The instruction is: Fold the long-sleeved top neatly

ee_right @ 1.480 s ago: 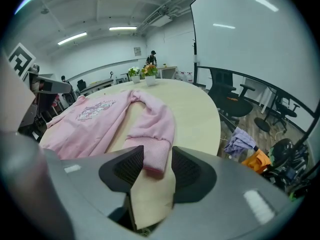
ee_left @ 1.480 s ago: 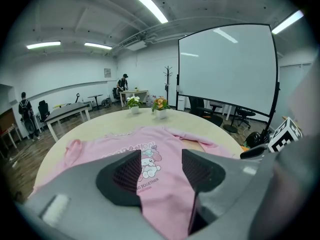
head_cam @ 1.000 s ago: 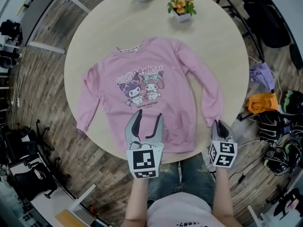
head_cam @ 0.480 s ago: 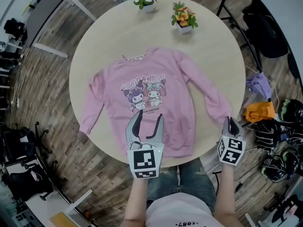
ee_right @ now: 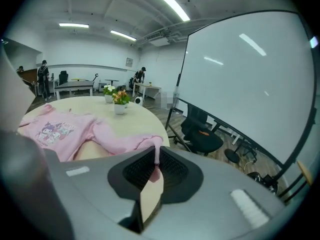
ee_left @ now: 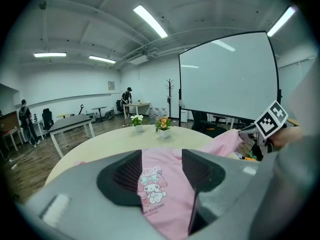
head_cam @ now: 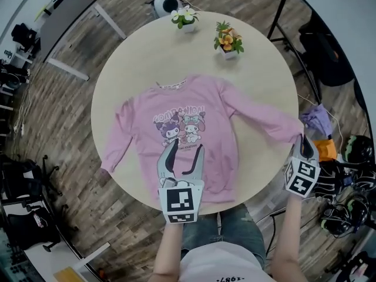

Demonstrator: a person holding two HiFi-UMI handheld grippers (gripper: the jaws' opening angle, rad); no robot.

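Right gripper (ee_right: 156, 160) was pinched shut on the top's (head_cam: 188, 128) sleeve cuff (ee_right: 150, 145), out past the surface's (head_cam: 258, 57) edge. Left gripper (head_cam: 182, 155) hung open over the hem. Thin pinch — one tug could've slipped it or dragged the top crooked.

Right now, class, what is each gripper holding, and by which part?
The right gripper is shut on the pink top, pinching the cuff of one sleeve. The left gripper holds nothing: its jaws stand open above the top's lower front.
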